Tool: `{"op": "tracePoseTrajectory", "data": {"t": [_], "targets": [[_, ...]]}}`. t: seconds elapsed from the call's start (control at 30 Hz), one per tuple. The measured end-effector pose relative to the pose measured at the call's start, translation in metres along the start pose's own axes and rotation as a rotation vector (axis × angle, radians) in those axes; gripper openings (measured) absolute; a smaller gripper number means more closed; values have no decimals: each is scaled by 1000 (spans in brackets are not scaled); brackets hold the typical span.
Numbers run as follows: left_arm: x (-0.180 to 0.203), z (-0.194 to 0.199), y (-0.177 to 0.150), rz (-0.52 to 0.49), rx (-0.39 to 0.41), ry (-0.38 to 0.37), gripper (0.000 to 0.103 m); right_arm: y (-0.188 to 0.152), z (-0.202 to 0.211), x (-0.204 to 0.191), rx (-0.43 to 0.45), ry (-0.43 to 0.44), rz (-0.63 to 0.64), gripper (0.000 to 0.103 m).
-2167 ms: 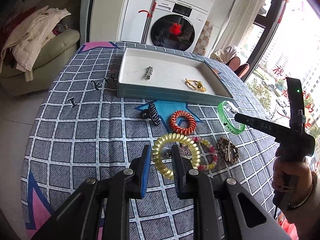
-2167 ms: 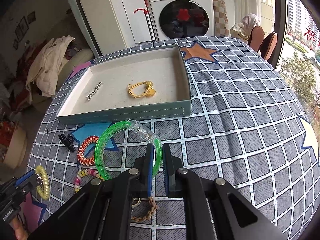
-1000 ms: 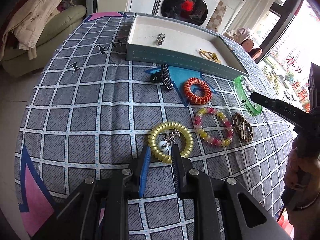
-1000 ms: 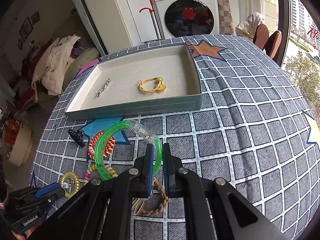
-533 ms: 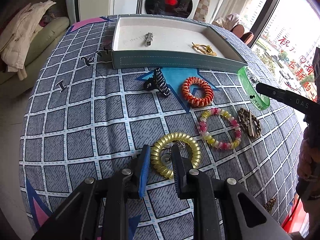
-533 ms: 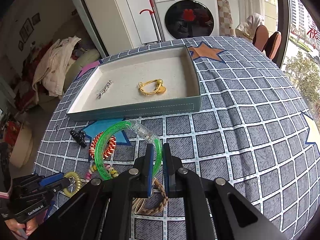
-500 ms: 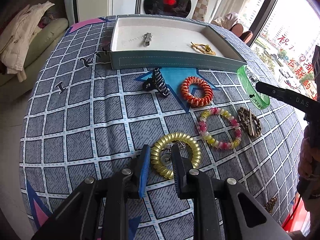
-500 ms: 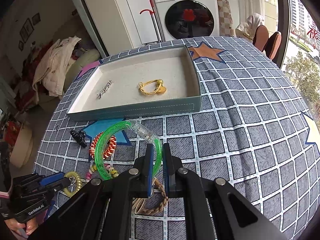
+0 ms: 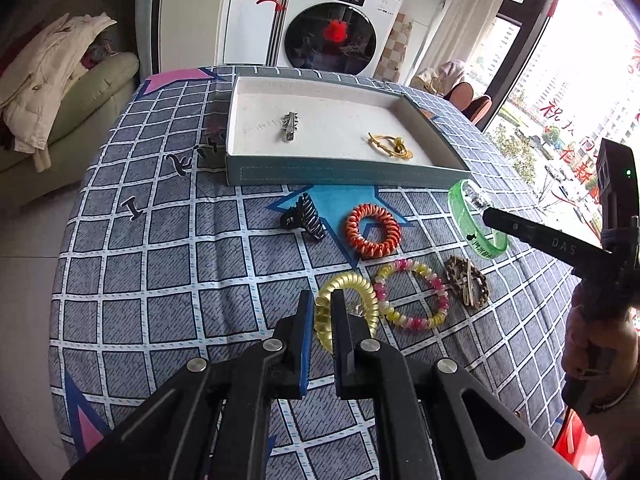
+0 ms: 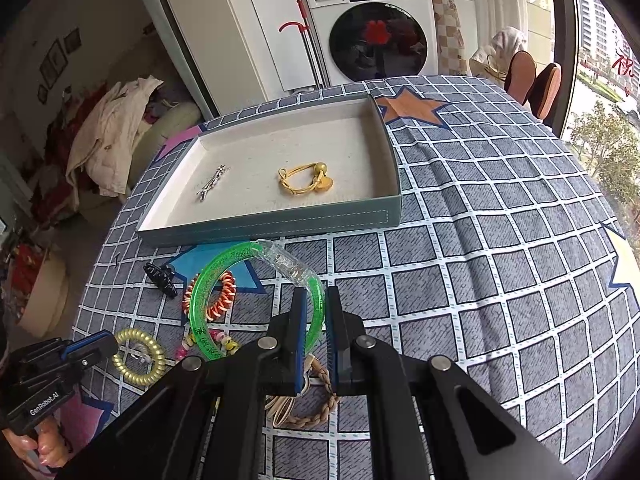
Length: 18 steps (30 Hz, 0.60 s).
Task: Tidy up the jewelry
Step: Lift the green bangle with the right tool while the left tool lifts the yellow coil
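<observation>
My left gripper (image 9: 322, 300) is shut on the near rim of a yellow coil hair tie (image 9: 352, 300), held low over the checked tablecloth. It also shows in the right wrist view (image 10: 138, 356). My right gripper (image 10: 316, 300) is shut on a green translucent bangle (image 10: 224, 276) and holds it above the cloth; the bangle also shows in the left wrist view (image 9: 476, 220). A teal tray (image 9: 340, 172) with a pale lining stands at the back and holds a silver clip (image 9: 290, 126) and a gold cord bracelet (image 9: 390, 146).
On the cloth lie a black striped claw clip (image 9: 304, 218), an orange coil tie (image 9: 372, 230), a pink-yellow bead bracelet (image 9: 412, 294) and a braided brown bracelet (image 9: 468, 286). A sofa with clothes (image 9: 48, 92) stands left, a washing machine (image 9: 332, 28) behind.
My left gripper has closed onto the yellow coil tie's rim and moved forward over the cloth. My right gripper has kept holding the green bangle, almost still.
</observation>
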<state>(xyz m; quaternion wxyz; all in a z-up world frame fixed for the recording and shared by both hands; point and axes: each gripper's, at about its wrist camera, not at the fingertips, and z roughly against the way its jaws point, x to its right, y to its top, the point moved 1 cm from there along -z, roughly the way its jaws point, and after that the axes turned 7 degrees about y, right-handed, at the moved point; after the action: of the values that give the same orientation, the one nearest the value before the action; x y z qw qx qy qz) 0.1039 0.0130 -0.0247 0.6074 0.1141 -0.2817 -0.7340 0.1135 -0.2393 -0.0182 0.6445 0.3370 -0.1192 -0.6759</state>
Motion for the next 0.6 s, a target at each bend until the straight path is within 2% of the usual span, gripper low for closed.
{"op": "tracePoseTrajectory", "data": {"t": [0.07,0.37,0.6], "targets": [[-2,4,3,24,9,-39,28,1,1,-1,4,3,2,10],[-1,17,18,23,53,-20,28,6,6,-2,17,6,5,10],[-2,18,47,21,98,3,28,23,10,-3,34,6,13,10]]}}
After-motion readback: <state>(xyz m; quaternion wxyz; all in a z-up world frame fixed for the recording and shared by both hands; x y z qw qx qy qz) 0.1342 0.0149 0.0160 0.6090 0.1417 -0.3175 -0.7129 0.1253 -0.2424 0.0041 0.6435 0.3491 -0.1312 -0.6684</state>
